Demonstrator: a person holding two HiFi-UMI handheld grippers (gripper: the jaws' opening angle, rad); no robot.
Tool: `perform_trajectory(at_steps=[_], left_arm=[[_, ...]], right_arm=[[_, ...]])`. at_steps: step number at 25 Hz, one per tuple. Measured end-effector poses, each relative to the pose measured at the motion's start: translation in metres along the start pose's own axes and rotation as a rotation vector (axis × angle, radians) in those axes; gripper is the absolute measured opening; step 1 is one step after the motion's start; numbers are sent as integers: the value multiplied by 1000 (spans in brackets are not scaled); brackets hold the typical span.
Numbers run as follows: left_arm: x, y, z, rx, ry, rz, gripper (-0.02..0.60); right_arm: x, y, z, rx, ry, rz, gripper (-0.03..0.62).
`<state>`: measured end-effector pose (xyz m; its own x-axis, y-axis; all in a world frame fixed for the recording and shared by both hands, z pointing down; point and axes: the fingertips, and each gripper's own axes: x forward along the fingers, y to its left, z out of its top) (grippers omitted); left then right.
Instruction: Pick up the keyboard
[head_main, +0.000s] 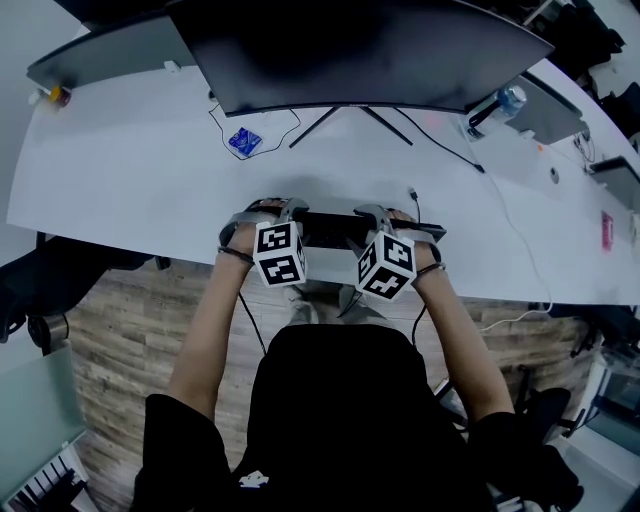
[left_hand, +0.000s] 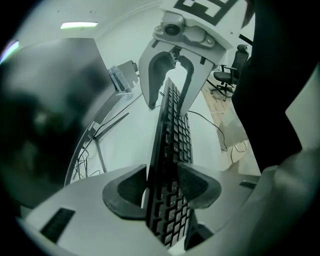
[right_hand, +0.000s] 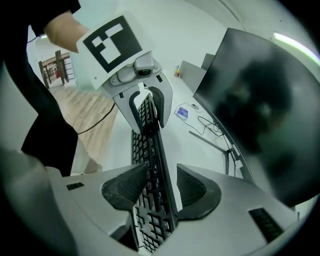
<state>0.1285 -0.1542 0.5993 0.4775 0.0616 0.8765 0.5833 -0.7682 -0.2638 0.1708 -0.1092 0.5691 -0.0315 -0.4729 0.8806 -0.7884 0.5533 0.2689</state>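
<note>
A black keyboard (head_main: 330, 230) is held between my two grippers over the front edge of the white desk (head_main: 130, 180). It is turned onto its long edge, keys facing the person. My left gripper (head_main: 275, 210) is shut on the keyboard's left end; in the left gripper view (left_hand: 162, 182) both pads press the keyboard (left_hand: 175, 135). My right gripper (head_main: 390, 215) is shut on the right end, and in the right gripper view (right_hand: 161, 185) the keyboard (right_hand: 150, 150) runs between its pads. I cannot tell whether the keyboard is clear of the desk.
A wide curved monitor (head_main: 370, 50) stands behind on a spread-leg stand (head_main: 340, 120). A blue packet (head_main: 244, 141) and loose cables (head_main: 450, 150) lie near it. A bottle (head_main: 505, 100) stands at the back right. A dark chair (head_main: 40, 290) stands left of the person on the wooden floor.
</note>
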Motion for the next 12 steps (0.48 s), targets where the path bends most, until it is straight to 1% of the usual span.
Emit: perform_trajectory(at_steps=[2, 4, 6, 9, 12], left_arm=[[0, 0, 1, 21, 8, 21, 192], [0, -2, 3, 21, 11, 21, 187], [0, -4, 1, 15, 6, 26, 187], [-2, -3, 4, 13, -8, 41, 186], [-4, -4, 5, 22, -8, 56, 186]], right_arm=[[-3, 4, 4, 27, -4, 100, 183], [-5, 6, 9, 40, -9, 175, 183], [-2, 4, 11, 35, 6, 224, 183], [8, 3, 7, 20, 63, 291, 183], [14, 4, 0, -6, 112, 335, 183]])
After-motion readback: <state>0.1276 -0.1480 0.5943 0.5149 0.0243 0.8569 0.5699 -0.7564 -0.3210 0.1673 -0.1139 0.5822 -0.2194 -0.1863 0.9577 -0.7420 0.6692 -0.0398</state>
